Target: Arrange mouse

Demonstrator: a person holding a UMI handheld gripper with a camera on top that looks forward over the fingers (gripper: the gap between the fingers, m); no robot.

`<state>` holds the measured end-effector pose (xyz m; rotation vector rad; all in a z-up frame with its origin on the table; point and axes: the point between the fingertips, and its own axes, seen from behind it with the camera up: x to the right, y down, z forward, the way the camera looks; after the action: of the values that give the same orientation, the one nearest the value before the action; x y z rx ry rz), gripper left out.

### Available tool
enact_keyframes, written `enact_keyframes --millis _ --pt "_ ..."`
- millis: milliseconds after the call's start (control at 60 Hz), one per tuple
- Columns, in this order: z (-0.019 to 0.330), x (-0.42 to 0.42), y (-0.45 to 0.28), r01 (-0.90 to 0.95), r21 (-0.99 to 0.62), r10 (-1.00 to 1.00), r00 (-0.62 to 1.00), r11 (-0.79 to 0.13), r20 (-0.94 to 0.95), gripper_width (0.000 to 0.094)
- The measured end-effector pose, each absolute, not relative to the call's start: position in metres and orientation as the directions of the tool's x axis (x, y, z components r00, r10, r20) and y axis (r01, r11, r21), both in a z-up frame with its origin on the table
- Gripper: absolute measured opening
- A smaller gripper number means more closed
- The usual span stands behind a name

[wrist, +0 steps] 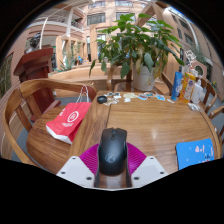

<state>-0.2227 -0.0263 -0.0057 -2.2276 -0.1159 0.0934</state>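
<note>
Seen from behind the gripper [112,172]: black mouse [112,149] lodged between the two fingers, magenta pads [90,158] close along either flank, underside apparently resting on the round wooden table [150,125]. Impossible to tell whether both pads actually press the mouse or merely flank it. Ahead and to the left of the fingers, a red bag [68,120] with a white round logo, lying flat near the table's rim, a wooden chair [22,98] just beyond it. To the right, level with the fingertips, a blue booklet [194,152] at the table's edge. Farther ahead, past the mouse, small scattered items [125,97] along the far side of the tabletop, too small to identify, and beyond them a large leafy potted plant [138,45] in a pale pot.
</note>
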Motion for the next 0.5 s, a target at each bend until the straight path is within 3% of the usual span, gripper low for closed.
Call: enact_keyframes --millis 117,200,367,500 --pt "0.034 -0.229 -0.037 0.03 -0.827 0.143 0.988 -0.562 -0.062 0.0357" --pt "0.089 -0.238 -0.047 0.007 -0.881 0.16 0.984 -0.473 -0.078 0.0358" --pt "0.233 -0.182 -0.068 -0.058 -0.953 0.211 0.969 -0.299 -0.125 0.0358" --pt "0.289 -0.112 -0.086 -0.084 -0.972 0.18 0.976 -0.218 -0.125 0.0356"
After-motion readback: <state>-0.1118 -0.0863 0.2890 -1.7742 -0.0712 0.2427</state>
